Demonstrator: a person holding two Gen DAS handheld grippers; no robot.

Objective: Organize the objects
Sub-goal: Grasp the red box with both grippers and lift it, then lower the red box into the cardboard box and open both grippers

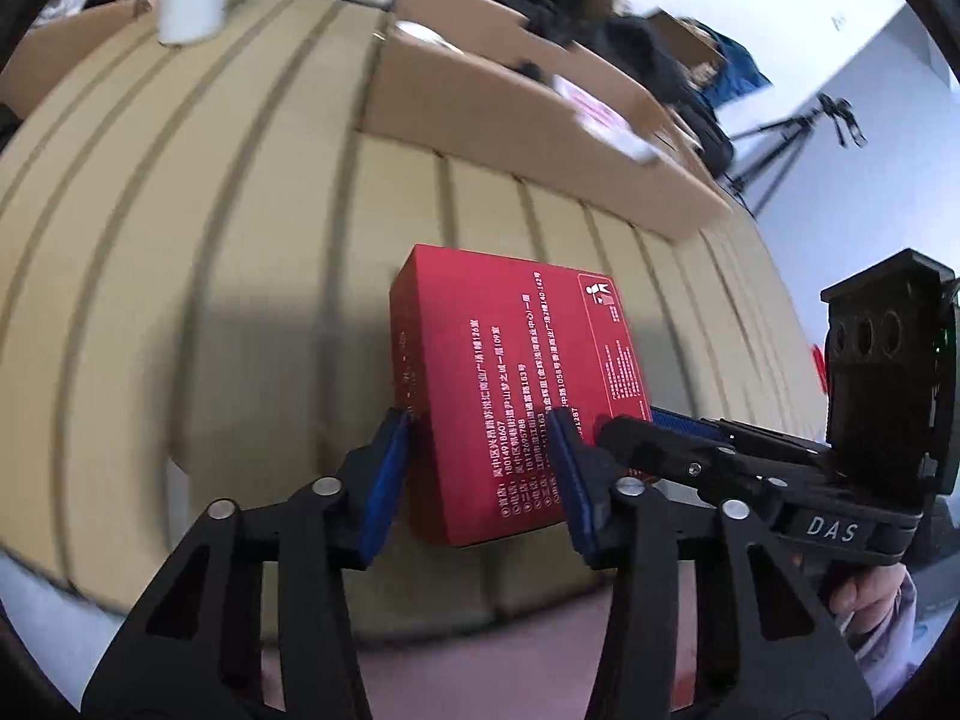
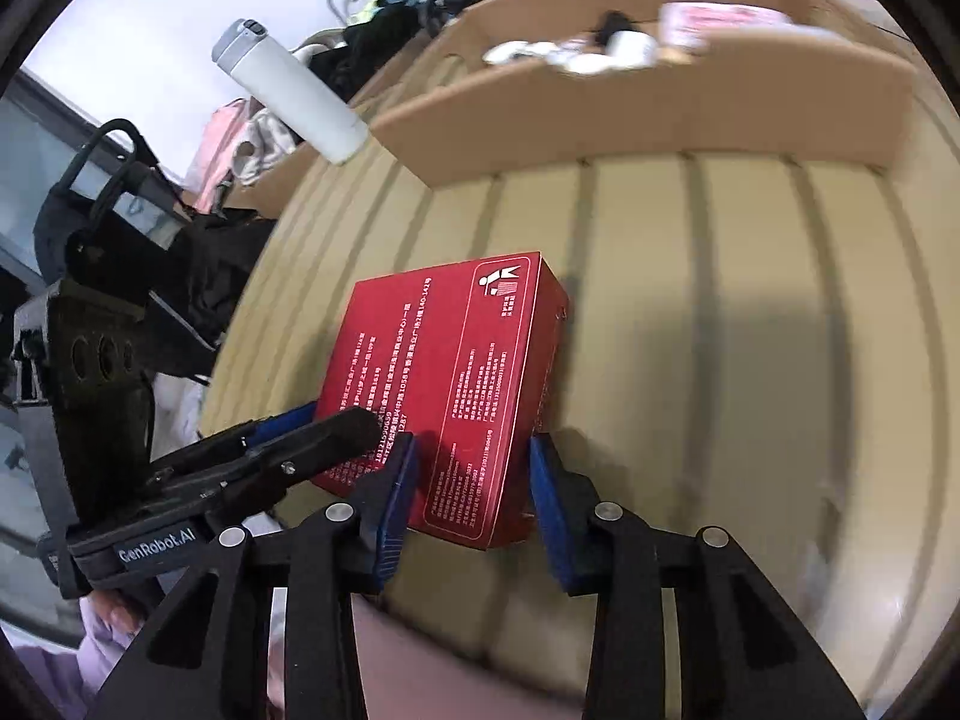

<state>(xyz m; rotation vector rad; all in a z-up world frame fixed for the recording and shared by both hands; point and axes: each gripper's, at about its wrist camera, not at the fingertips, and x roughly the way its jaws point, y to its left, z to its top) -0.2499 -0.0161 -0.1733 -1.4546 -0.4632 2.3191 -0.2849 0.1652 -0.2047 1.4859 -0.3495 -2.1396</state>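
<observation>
A flat red box (image 1: 510,396) with white print is held above the tan slatted table (image 1: 180,276). My left gripper (image 1: 480,468) is shut on the box's near left part, a blue pad on its left side and one on its printed face. My right gripper (image 2: 471,492) is shut on the same red box (image 2: 444,384) at its near right part, a pad on the face and one on the right side. In the left wrist view the right gripper (image 1: 636,426) reaches in from the right. In the right wrist view the left gripper (image 2: 336,426) reaches in from the left.
An open cardboard box (image 1: 528,114) with white and pink items stands at the table's far side; it also shows in the right wrist view (image 2: 660,102). A white bottle (image 2: 294,90) stands at the far left. Dark bags (image 2: 198,264) and a tripod (image 1: 786,144) lie beyond the table.
</observation>
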